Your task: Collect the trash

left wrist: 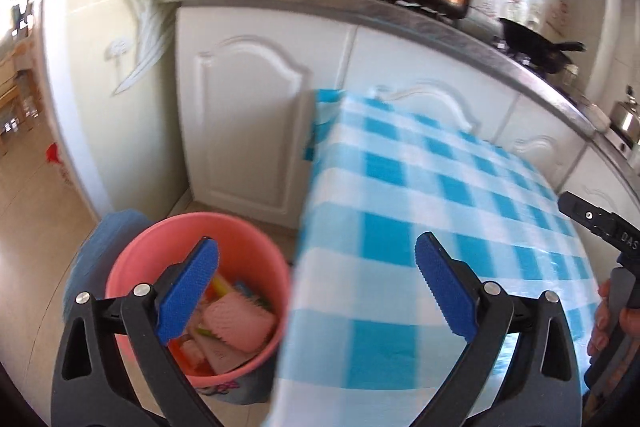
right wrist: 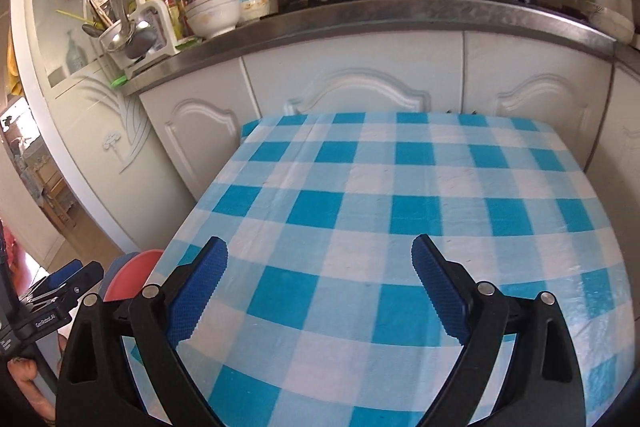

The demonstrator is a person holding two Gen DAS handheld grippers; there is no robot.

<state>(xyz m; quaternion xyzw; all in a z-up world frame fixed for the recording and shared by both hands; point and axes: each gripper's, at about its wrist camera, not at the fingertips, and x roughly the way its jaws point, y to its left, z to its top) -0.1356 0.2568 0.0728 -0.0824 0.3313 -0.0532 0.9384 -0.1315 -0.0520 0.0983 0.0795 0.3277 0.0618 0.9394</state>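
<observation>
- The pink bucket (left wrist: 200, 259) stands upright on the floor, just left of the checked counter (left wrist: 440, 187), its mouth facing up.
- Inside the bucket lies a heap of trash (left wrist: 236, 323): pink and orange pieces, tilted every way.
- The left hand-held gripper (left wrist: 316, 291) hangs above the bucket's right rim, jaws wide apart, holding nothing.
- The right hand-held gripper (right wrist: 320, 287) hovers over the counter, jaws wide apart, holding nothing.

White letters reading "DAS" mark the black body of the right tool (left wrist: 612, 231), cut off at the frame edge in the left wrist view. A small white label on the left tool (right wrist: 48, 319), seen from the right wrist, appears to read "GenRobot.AI". Wall stickers and bottle labels are too blurred to read.
</observation>
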